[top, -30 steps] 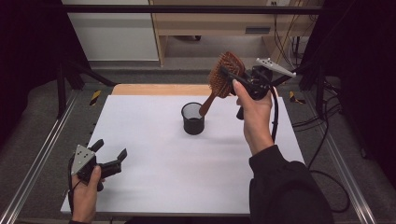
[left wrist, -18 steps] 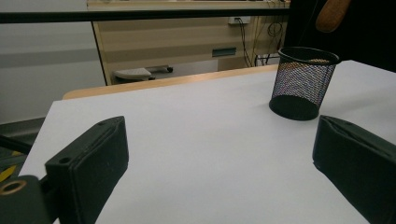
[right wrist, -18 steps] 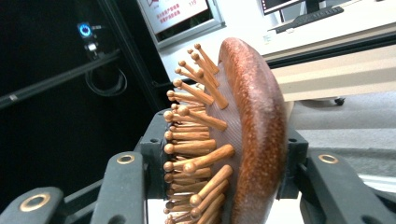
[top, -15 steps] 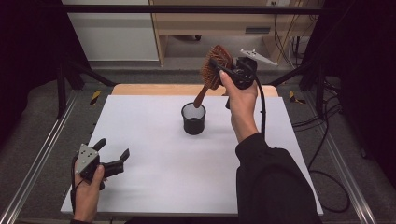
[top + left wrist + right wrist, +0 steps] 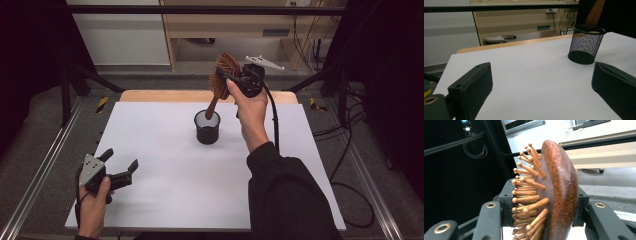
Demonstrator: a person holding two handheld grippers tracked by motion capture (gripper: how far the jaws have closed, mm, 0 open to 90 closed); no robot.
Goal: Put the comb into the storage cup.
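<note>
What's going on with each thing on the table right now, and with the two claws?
Hairbrush: gripped by its head, tilted, handle tip at the cup's mouth.
Mesh cup: upright on the table.
Right claw: shut on the hairbrush, held up in the air.
Left claw: open, holding nothing, low over the table.

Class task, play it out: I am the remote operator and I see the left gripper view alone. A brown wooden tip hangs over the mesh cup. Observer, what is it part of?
Observer: It is the handle of a wooden hairbrush; its tip is at the rim of the mesh cup.
Operator: What holds it?
Observer: The right gripper, with its jaws clamped on the brush head, bristles against one jaw.
Operator: And my own gripper?
Observer: The left gripper is open with nothing in it, low over the white table, near its front left corner.
</note>
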